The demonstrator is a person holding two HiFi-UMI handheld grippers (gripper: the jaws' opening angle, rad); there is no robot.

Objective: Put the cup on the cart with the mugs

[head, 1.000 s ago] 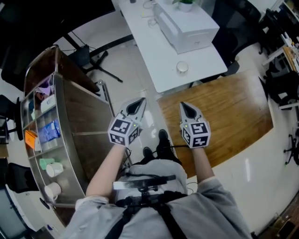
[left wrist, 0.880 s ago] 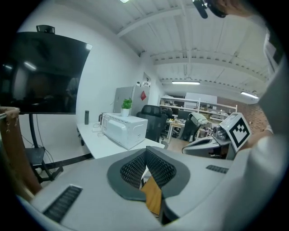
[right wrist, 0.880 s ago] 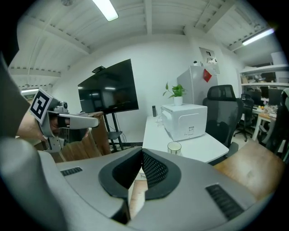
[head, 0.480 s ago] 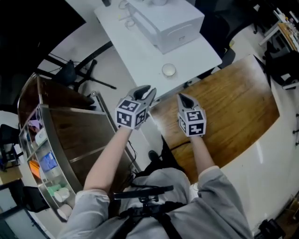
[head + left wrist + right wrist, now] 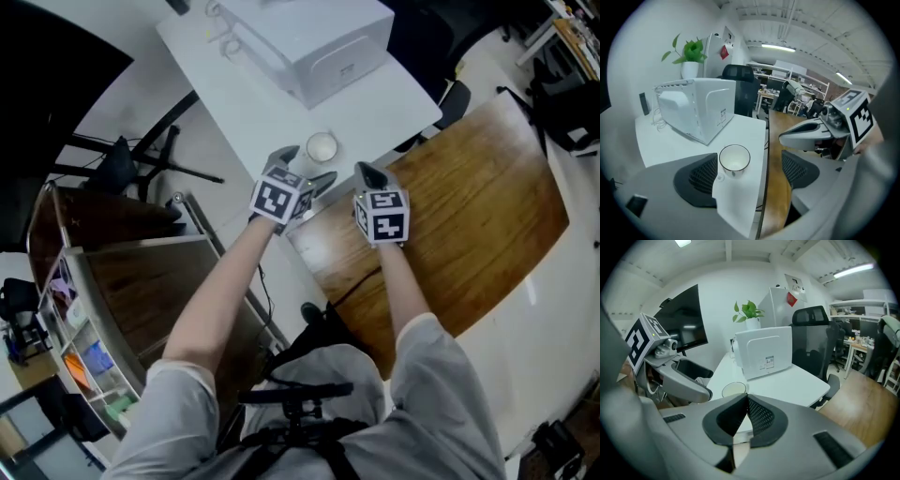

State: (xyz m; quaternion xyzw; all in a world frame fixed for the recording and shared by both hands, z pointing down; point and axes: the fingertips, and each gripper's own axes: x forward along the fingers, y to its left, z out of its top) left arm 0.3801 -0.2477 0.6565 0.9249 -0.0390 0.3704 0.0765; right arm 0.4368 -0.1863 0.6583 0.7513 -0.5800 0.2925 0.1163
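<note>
A small white cup (image 5: 321, 147) stands near the front edge of the white table (image 5: 384, 103). In the left gripper view the cup (image 5: 734, 159) sits just ahead of the jaws, between their lines but untouched. My left gripper (image 5: 307, 166) is just short of it, and its jaws are opening with nothing held. My right gripper (image 5: 365, 173) hovers beside it over the wooden table's edge, shut and empty; its pads (image 5: 754, 416) meet. The cart (image 5: 103, 309) with shelves is at the lower left, behind my left arm.
A white box-shaped appliance (image 5: 309, 42) stands on the white table behind the cup, with a potted plant (image 5: 690, 58) further back. A wooden table (image 5: 469, 216) adjoins on the right. A black chair base (image 5: 141, 159) stands left of the table.
Both grippers moved forward from over the floor to the white table's edge by the cup. The left jaws went from shut to open. The cart slid back to the lower left of the view.
</note>
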